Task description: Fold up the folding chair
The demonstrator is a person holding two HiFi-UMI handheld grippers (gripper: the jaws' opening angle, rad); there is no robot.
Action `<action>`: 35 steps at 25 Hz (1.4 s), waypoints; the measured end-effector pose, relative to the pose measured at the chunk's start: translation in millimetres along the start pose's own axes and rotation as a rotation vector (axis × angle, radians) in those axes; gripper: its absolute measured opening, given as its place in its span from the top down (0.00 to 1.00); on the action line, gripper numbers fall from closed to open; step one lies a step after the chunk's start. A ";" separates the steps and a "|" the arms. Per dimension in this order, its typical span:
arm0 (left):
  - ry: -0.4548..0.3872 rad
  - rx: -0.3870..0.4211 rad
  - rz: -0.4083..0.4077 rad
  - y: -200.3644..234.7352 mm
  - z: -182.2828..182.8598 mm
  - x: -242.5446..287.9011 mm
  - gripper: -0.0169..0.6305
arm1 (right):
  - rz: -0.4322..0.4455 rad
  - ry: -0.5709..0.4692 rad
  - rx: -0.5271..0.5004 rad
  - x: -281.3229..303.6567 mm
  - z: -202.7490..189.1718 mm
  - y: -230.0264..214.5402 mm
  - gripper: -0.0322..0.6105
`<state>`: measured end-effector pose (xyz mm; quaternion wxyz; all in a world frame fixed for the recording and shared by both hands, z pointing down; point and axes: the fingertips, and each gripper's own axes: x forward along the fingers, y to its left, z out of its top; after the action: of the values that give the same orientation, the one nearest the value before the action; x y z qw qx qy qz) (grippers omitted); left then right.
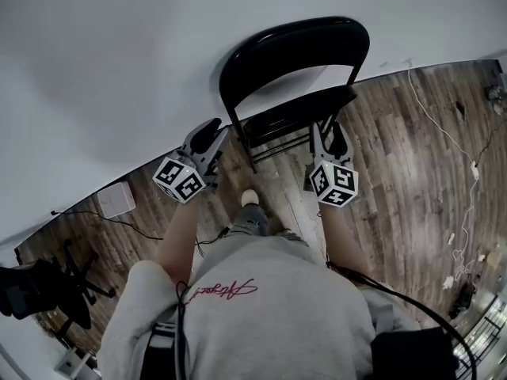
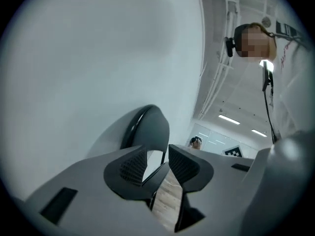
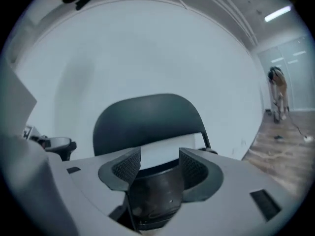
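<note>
The folding chair (image 1: 295,50) is black and stands unfolded on the wooden floor (image 1: 396,157), with its back close to the white wall (image 1: 119,70). Its backrest (image 3: 147,119) is a wide, rounded panel in a thin tube frame, and the seat (image 1: 299,111) lies flat, with cross bars under it. The chair is directly in front of both grippers, and its seat is between them in the head view.

The left gripper (image 1: 212,131) is released. Its jaws stand a little apart, and its own view shows in the gap only the edge of the chair and a strip of floor further away; the pads press on nothing. It is just beside the front left corner of the chair, but I cannot tell whether it touches the frame.

The right gripper (image 1: 327,133) is released too, with the jaws wide apart. In its own view the dark front of the seat shows in the gap and below it, with the backrest above. It is near the front right corner of the seat, and the pads do not close on it.

Behind the left gripper, a white box (image 1: 119,199) lies on the floor by the wall. Well away from the right gripper, a white cable (image 1: 440,129) runs over the floor. The person's legs and grey sweatshirt (image 1: 269,299) are behind the grippers.
</note>
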<state>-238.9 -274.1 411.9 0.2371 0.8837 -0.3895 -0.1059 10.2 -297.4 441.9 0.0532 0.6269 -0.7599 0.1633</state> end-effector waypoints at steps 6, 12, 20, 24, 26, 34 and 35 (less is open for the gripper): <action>-0.147 0.124 -0.087 -86.5 51.9 29.5 0.79 | 0.161 -0.165 -0.330 -50.6 84.3 59.3 0.74; -0.206 0.286 -0.058 -156.5 77.2 24.6 0.86 | 0.279 -0.325 -0.346 -104.6 148.6 100.9 0.92; -0.179 0.387 0.052 -202.9 63.3 20.8 0.95 | 0.352 -0.286 -0.237 -134.5 142.1 107.5 0.92; -0.192 0.408 0.083 -220.3 59.2 15.7 0.95 | 0.392 -0.307 -0.224 -152.5 143.2 111.5 0.92; -0.197 0.416 0.090 -227.9 57.0 12.8 0.95 | 0.412 -0.317 -0.204 -161.4 143.5 110.1 0.92; -0.184 0.427 0.084 -247.5 45.3 14.4 0.95 | 0.414 -0.307 -0.209 -181.7 138.8 94.0 0.92; -0.182 0.429 0.079 -251.0 43.9 15.8 0.95 | 0.412 -0.306 -0.211 -184.6 138.5 91.7 0.92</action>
<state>-84.4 -153.9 248.0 0.0118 0.8847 -0.4571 -0.0908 -23.1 -153.6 242.2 -0.0314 0.4674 -0.8835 -0.0059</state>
